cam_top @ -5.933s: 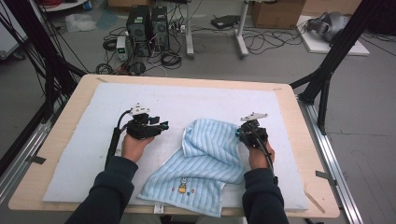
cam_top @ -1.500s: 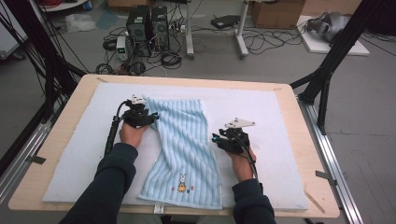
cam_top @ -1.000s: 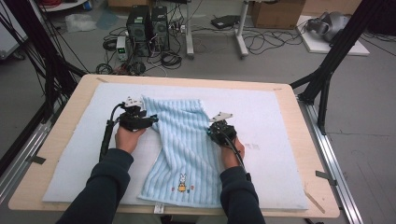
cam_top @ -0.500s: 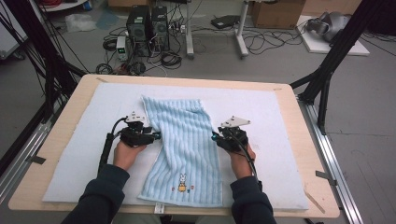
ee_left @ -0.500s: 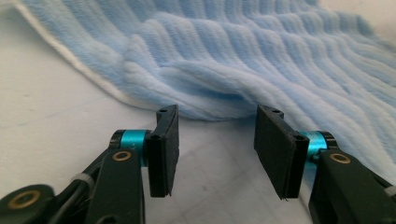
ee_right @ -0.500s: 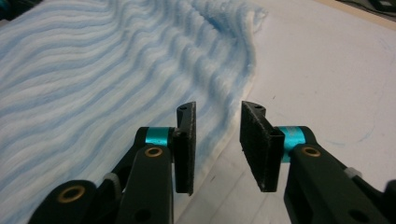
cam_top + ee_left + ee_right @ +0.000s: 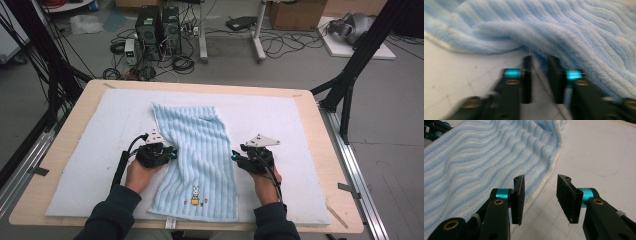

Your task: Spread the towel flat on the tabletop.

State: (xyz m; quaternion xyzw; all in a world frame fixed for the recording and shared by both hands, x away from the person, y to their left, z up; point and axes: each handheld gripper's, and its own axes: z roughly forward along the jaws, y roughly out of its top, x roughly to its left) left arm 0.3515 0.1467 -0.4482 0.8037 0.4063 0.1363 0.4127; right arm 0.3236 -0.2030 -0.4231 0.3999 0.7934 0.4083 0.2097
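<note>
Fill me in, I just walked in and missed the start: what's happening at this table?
A person works a striped blue towel spread on the white mat, a gripper in each hand. The left gripper has just closed at the towel's left edge; whether it pinches cloth is unclear. The right gripper has been opening, its jaws apart over the towel's right edge, holding nothing.

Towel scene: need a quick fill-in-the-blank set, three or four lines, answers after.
1. The striped towel is light ____ and white.
2. Near the towel's front end is a small picture of a ____.
3. The right gripper has its jaws ____, over the towel's edge.
4. The left gripper is at the towel's ____ edge in the high view.

Missing words: blue; rabbit; open; left
</note>
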